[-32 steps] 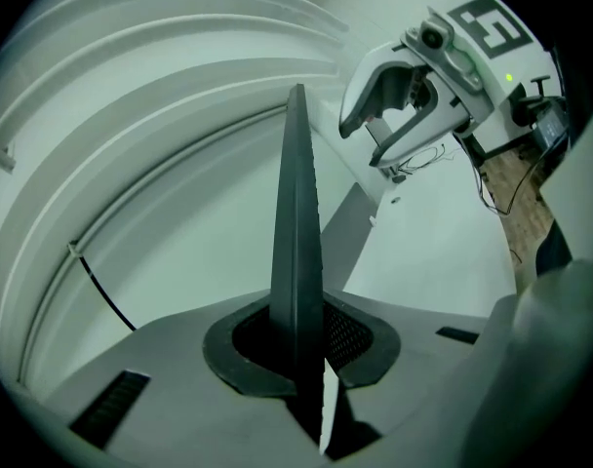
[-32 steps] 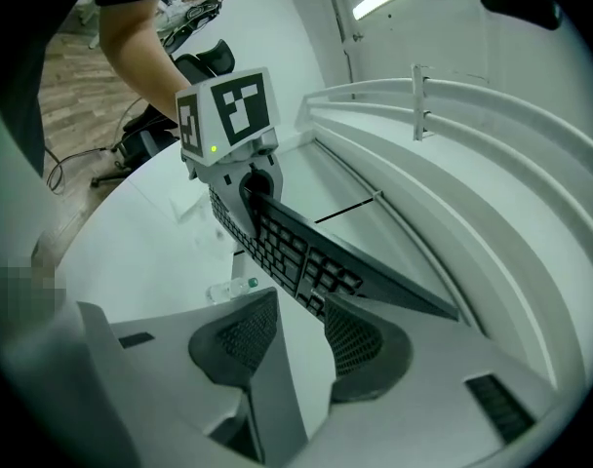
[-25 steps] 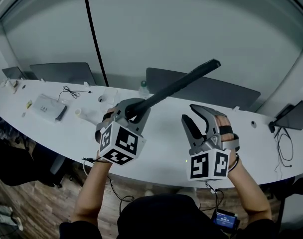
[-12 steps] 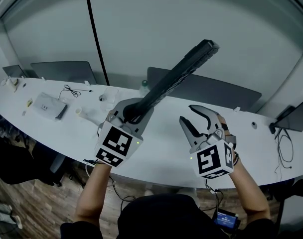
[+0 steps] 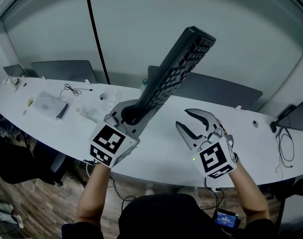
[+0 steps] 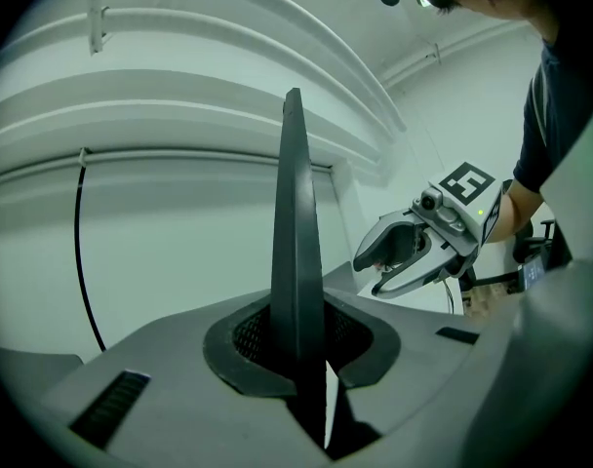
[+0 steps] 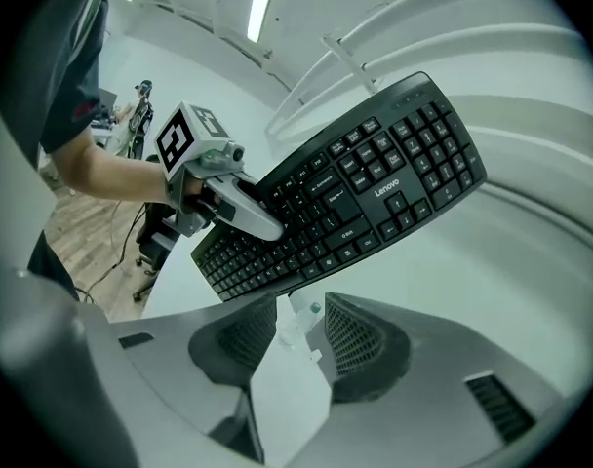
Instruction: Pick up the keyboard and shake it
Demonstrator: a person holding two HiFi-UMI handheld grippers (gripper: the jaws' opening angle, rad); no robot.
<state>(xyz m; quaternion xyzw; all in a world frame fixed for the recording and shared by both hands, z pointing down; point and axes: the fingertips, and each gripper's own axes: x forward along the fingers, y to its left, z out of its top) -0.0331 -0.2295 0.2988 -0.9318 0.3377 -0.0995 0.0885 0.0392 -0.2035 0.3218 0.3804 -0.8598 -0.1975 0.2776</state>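
A black keyboard (image 5: 177, 68) stands tilted up in the air above the white desk, its far end high and to the right. My left gripper (image 5: 129, 114) is shut on its lower end. In the left gripper view the keyboard (image 6: 296, 232) shows edge-on, pinched between the jaws of the left gripper (image 6: 298, 344). My right gripper (image 5: 193, 122) hovers open to the right of it, holding nothing. In the right gripper view the keyboard (image 7: 360, 188) shows its keys, and the right gripper (image 7: 295, 344) has only air between its jaws.
The long white desk (image 5: 161, 148) carries a small white box (image 5: 50, 106), a thin cable (image 5: 69, 91) and a clear bottle (image 5: 143, 87). A dark chair back (image 5: 216, 91) stands behind it. A black monitor (image 5: 296, 116) and more cables sit at the right end.
The keyboard's far end has swung upward and turned its keys toward me. My left gripper dropped slightly left; my right gripper shifted a little right and rolled.
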